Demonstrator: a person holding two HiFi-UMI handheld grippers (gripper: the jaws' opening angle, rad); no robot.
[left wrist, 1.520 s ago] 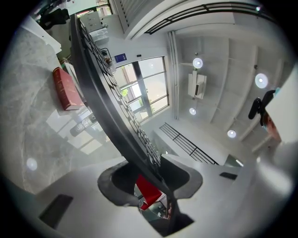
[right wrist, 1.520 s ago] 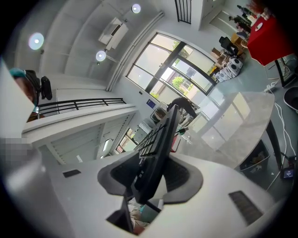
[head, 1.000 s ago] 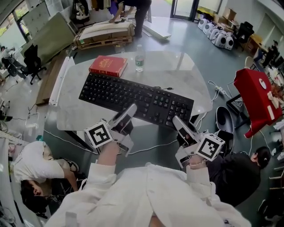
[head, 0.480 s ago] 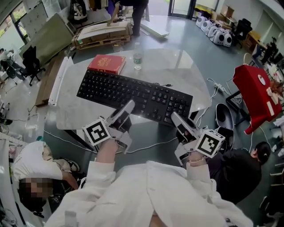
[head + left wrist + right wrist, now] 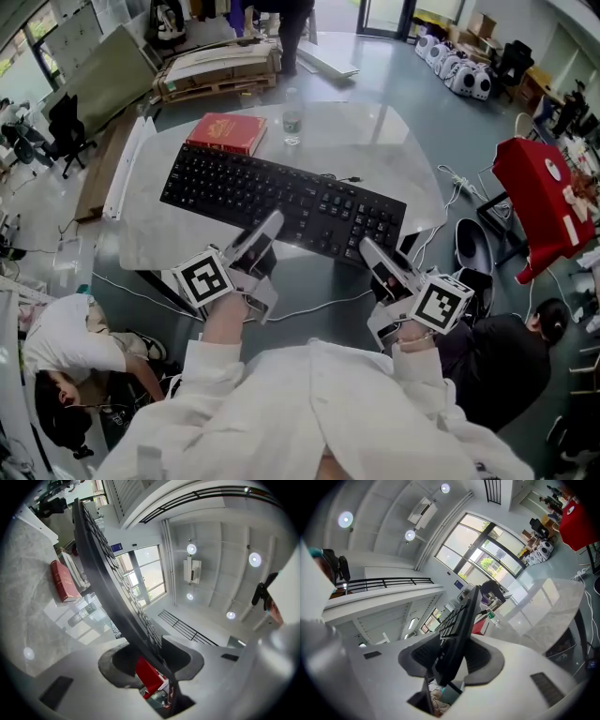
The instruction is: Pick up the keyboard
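Stretching from far left to near right at the near edge of the white table: black keyboard, keys up, gripped along its near side by left gripper and right gripper.

A big open lab or workshop hall: beyond the jaws, past the marble desk, sit a wooden pallet of boards, office chairs, a row of white machines, glass doors and loose floor cables; overhead, round ceiling lights.
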